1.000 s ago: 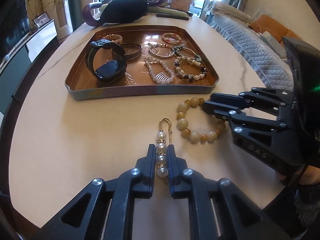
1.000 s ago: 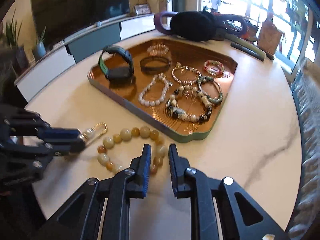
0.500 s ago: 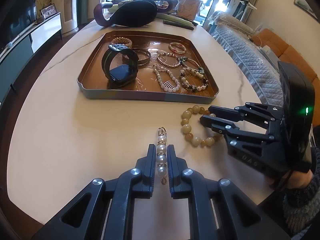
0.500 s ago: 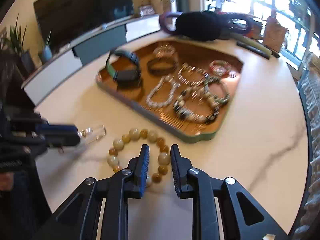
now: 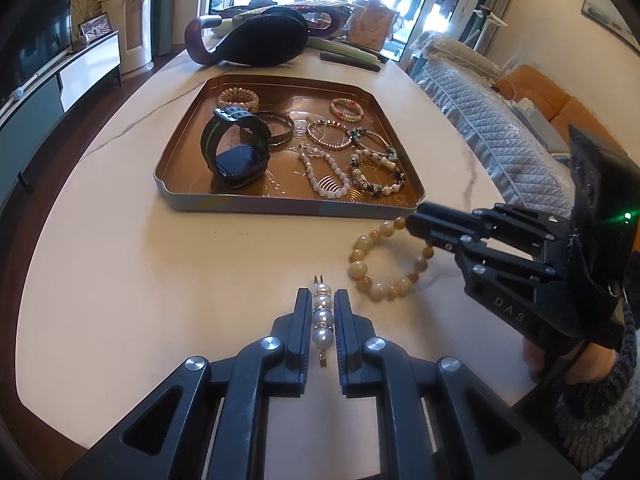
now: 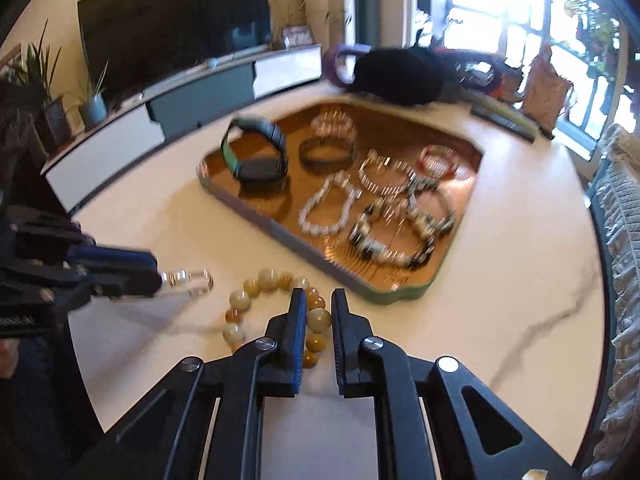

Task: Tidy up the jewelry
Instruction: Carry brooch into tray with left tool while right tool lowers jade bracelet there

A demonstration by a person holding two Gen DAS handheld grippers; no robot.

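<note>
1. Left gripper: pinched on a pearl pin, pearls lined up between the pads, a gold loop poking out past the tips; pin raised off the table in the right view, where it shows blurred.
2. Right gripper: jaws just closed further, now narrow and clamped on the near side of an amber bead bracelet; one pale bead sits between the pads.
3. Bracelet: on the table just in front of the tray's near rim, right of the pin; far beads close to the tray's corner. Cannot tell whether lifted or lying flat.
4. Tray: copper-coloured, middle of the table, holding a dark smartwatch at its left, a dark bangle behind it, a white bead bracelet near the front, a black-and-white beaded one at the right, plus several thinner bracelets toward the back.
5. Behind the tray: a black bag with a curved purple handle.
6. Lower right of the left view: a hand in a grey knit sleeve gripping the right tool.
</note>
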